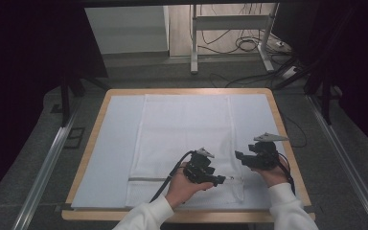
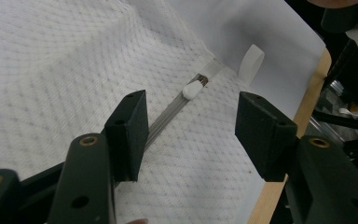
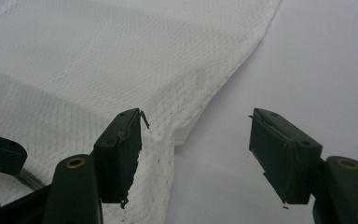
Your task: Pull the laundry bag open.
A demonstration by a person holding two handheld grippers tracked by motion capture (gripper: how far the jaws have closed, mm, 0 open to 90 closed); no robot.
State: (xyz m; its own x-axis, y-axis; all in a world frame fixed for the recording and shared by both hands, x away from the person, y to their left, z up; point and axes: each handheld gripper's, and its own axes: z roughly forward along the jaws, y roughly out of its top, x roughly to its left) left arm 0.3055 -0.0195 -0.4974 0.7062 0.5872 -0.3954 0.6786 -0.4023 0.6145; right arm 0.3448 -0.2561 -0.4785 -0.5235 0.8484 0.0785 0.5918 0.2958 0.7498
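Sleeves in pale cloth come in at the bottom of the high view, one on each forearm. On the left, the left claw [image 1: 219, 180] reaches low over the near edge of one white mesh bag [image 1: 182, 143], which lies flat on a white sheet [image 1: 110, 143] covering the wooden table [image 1: 90, 139]. Its jaws stand apart with nothing pressed between them; in the left gripper view they straddle the bag's grey zipper [image 2: 170, 112], and the small white zipper pull [image 2: 192, 89] sits just ahead of the gap. That lineup suggests the claw is being brought in to pinch the pull, so the zipper can be run along the bag's near edge. A white fabric loop [image 2: 251, 63] stands just beyond the zipper's end, at the bag's corner.

Further right, the right claw [image 1: 238, 156] hangs above the bag's right edge, jaws wide and empty. In the right gripper view the mesh border passes under its left jaw, with bare sheet under the right one. It looks placed to clamp that edge and hold the bag steady while the pull is drawn.

Count: two claws, one bag, one zipper with one pull, one loop.
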